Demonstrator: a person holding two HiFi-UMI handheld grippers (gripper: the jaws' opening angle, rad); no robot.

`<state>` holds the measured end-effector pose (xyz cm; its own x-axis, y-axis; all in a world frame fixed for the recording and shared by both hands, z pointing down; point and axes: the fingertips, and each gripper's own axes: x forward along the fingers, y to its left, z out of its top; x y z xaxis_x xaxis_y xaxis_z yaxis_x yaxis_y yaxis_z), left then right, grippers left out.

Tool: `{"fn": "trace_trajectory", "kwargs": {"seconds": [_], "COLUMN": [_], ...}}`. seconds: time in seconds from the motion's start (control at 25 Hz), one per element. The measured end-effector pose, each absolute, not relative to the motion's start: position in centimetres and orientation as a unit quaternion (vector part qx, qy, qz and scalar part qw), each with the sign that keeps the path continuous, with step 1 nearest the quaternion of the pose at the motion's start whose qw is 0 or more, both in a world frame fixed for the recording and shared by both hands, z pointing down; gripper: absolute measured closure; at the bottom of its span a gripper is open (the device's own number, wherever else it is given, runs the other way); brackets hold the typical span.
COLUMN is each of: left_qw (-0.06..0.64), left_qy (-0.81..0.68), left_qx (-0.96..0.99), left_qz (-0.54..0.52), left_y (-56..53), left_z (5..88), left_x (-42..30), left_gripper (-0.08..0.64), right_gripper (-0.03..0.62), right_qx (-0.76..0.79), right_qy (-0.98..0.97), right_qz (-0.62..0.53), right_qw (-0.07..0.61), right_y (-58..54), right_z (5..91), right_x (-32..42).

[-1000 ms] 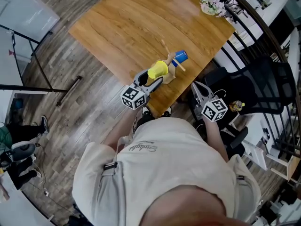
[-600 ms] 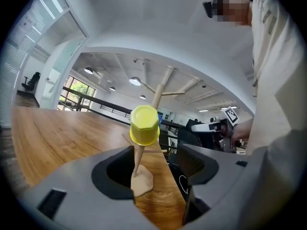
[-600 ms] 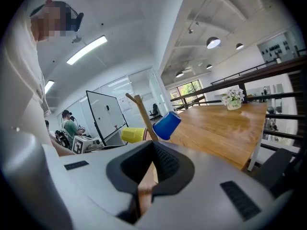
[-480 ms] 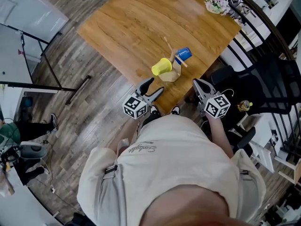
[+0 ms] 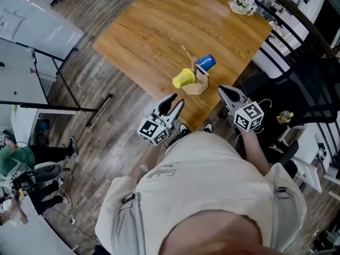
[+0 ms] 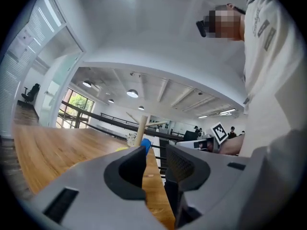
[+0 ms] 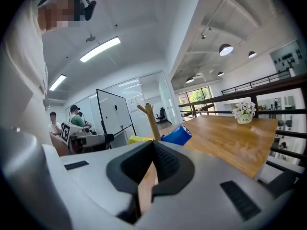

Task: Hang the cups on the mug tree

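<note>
Bottom of the head view, nearest: the person's pale shirt [image 5: 202, 185]. Just above it we see both claws held on either side of the desk's [image 5: 159, 31] near corner.

Left claw [image 5: 176, 101], lower centre: jaws apart with a clear gap and nothing between them. They have just been closing. In the left gripper view only desk wood shows through the gap.

Right claw [image 5: 224, 90], right of centre: jaws pressed together, gripping nothing. The right gripper view shows the same, pads meeting.

Next out, the mug tree [image 5: 197, 77] stands close to that near corner, about mid-frame, beyond and between the two claws and apart from both.

Yellow cup [image 5: 183, 78] is on the tree's left side, tipped sideways and touching it. Blue cup [image 5: 205, 62] is on the upper right side, also tipped, against the post. In the right gripper view we see the blue cup up off the desk beside the post, and the yellow cup lower, to the post's left.

Black chair [image 5: 297, 94] at the right edge. Farthest, flowers [image 5: 240, 3] at the desk's top right corner.
</note>
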<state>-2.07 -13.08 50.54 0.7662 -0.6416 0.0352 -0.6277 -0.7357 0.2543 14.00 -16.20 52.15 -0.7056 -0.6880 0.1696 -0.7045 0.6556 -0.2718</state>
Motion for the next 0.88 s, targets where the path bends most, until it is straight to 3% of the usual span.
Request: {"fn": "trace_trajectory", "kwargs": {"seconds": [0.16, 0.64, 0.88], "left_qw": [0.116, 0.106, 0.118], "left_qy": [-0.325, -0.303, -0.309], "left_qx": [0.938, 0.947, 0.941], "left_qz": [-0.039, -0.028, -0.078], "left_y": [-13.2, -14.0, -15.4], "left_z": [47.6, 44.1, 40.1], "left_x": [-1.3, 0.7, 0.2], "left_gripper": [0.517, 0.525, 0.525], "right_gripper": [0.600, 0.600, 0.600], "right_qx": [0.386, 0.410, 0.419], "right_qy": [-0.912, -0.909, -0.908], "right_qz": [0.138, 0.079, 0.018], "right_qw": [0.018, -0.014, -0.014], "right_y": [-16.0, -16.3, -16.7], "right_z": [49.6, 43.3, 40.1], "right_x": [14.5, 15.9, 15.5]}}
